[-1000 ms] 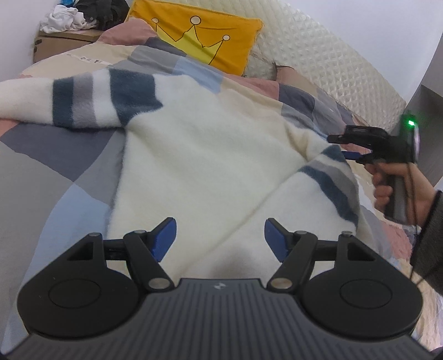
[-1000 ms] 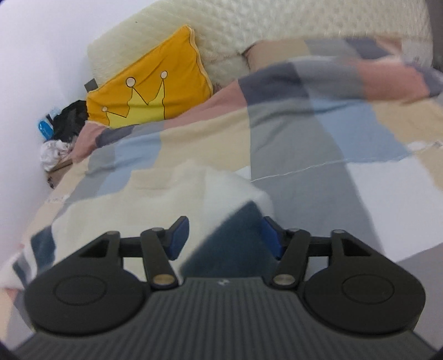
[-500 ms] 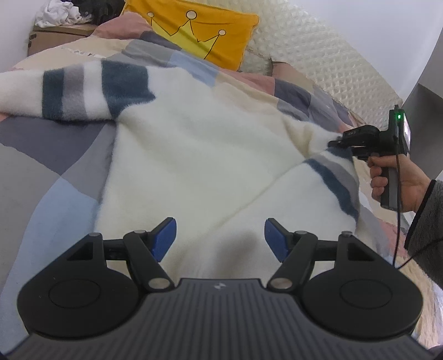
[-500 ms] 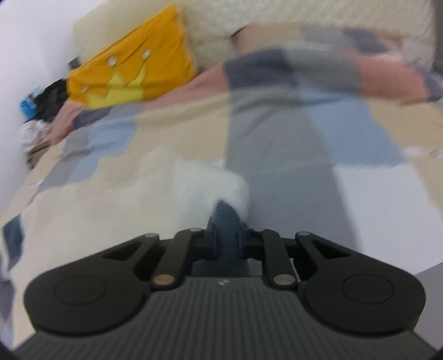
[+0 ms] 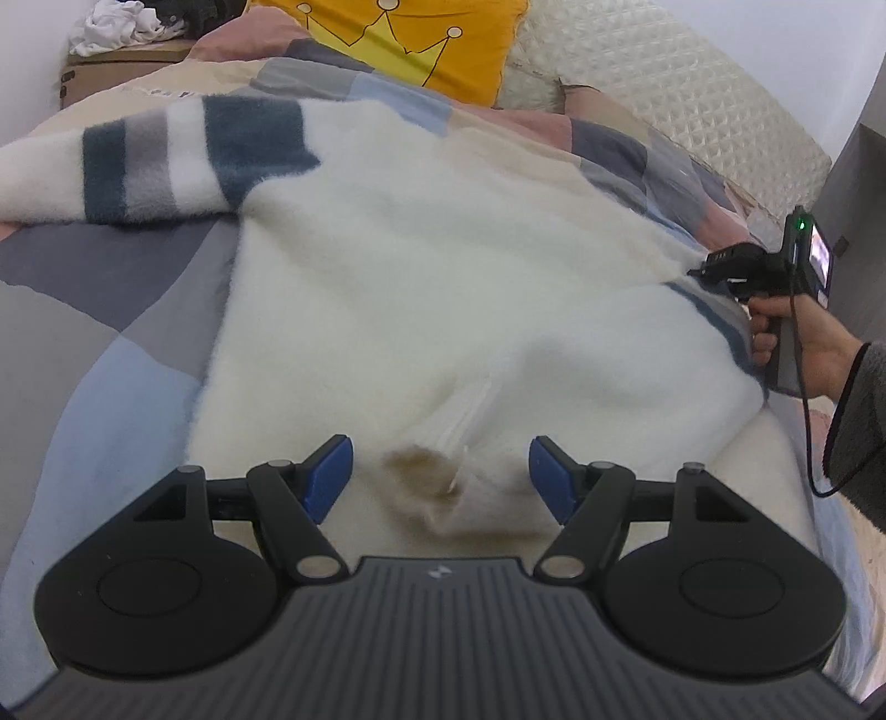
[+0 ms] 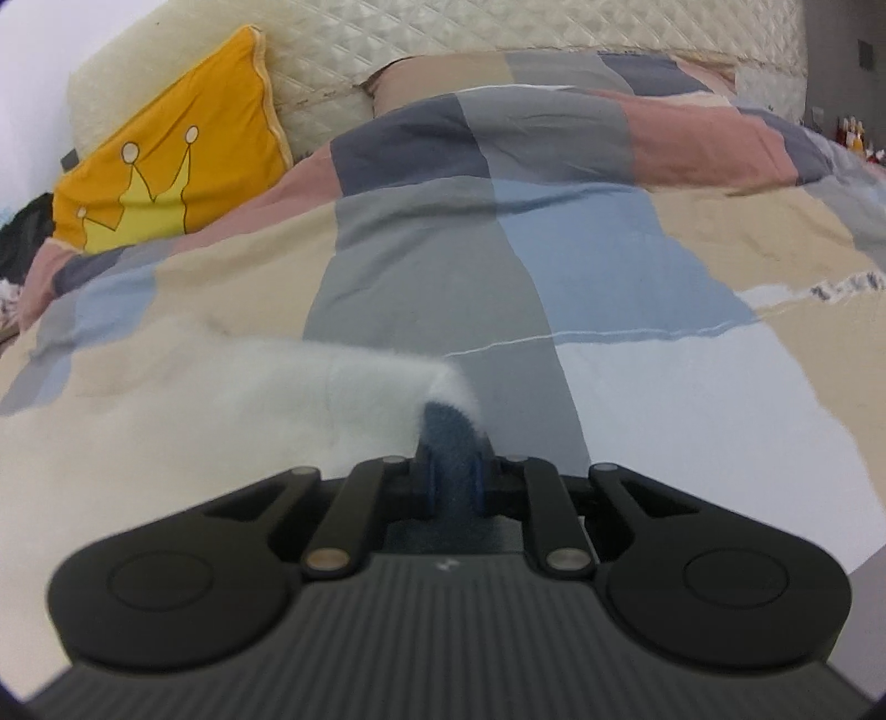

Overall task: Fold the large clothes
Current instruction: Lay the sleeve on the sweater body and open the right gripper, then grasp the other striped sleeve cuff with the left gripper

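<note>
Now right gripper (image 6: pixel 451 471) on sweater (image 5: pixel 415 288)

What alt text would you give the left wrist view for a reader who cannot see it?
A fluffy white sweater with blue and grey sleeve stripes lies spread on a patchwork duvet, with the open left hand-held gripper hovering over its neckline. At right, the right hand-held gripper pinches the sweater's other sleeve. A yellow crown pillow leans at the headboard.

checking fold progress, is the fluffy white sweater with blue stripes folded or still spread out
Spread: fluffy white sweater lies flat on the patchwork quilt, striped sleeve stretched sideways.
</note>
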